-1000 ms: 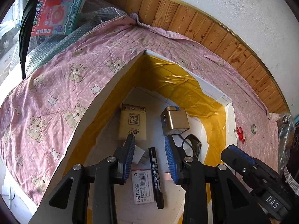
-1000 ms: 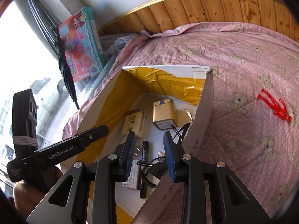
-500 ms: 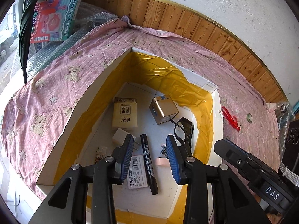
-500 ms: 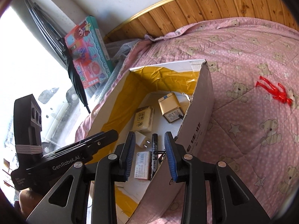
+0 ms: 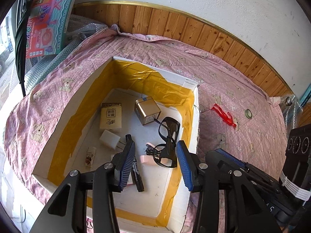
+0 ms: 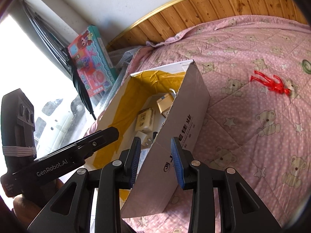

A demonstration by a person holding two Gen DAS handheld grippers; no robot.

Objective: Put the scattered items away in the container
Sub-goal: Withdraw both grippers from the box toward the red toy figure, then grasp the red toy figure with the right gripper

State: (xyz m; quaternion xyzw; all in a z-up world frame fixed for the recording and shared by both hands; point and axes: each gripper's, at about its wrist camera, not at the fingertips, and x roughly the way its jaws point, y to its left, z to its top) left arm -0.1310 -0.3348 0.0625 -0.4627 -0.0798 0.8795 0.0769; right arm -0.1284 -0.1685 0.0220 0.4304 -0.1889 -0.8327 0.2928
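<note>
1. Left wrist view, far left: a toy box (image 5: pixel 44 17) with bright cartoon print leans against the wall beside a dark folded umbrella (image 5: pixel 20 38), past the edge of the pink bear-print quilt (image 5: pixel 64 73).
2. On the quilt sits the cardboard box (image 5: pixel 77 104), open-topped, its inner walls lined with yellow tape.
3. On the box floor, from left to right: a small patterned packet (image 5: pixel 89 156), a white charger plug (image 5: pixel 109 139), a tissue pack (image 5: pixel 111 116), a black marker (image 5: pixel 137 174), a gold cube-shaped gadget (image 5: pixel 147 109), a pink eraser-like piece (image 5: pixel 146 159) and black glasses (image 5: pixel 169 137) touching a small tangle of black cord.
4. The left gripper (image 5: pixel 155 165) hangs over the near part of the box, its blue-padded jaws spread wide with nothing between them.
5. Right of the box, well apart from it on the quilt, lie a red plastic figure (image 5: pixel 224 114) and, further right, a small tape roll (image 5: pixel 248 113).
6. Right wrist view: the right gripper (image 6: pixel 156 163) has its jaws parted and empty, straddling the box's near side wall (image 6: pixel 186 128) without visibly pinching it; whether a pad touches the cardboard I cannot tell.
7. The red figure (image 6: pixel 272 82) and tape roll (image 6: pixel 306 66) lie far right, outside the box.
</note>
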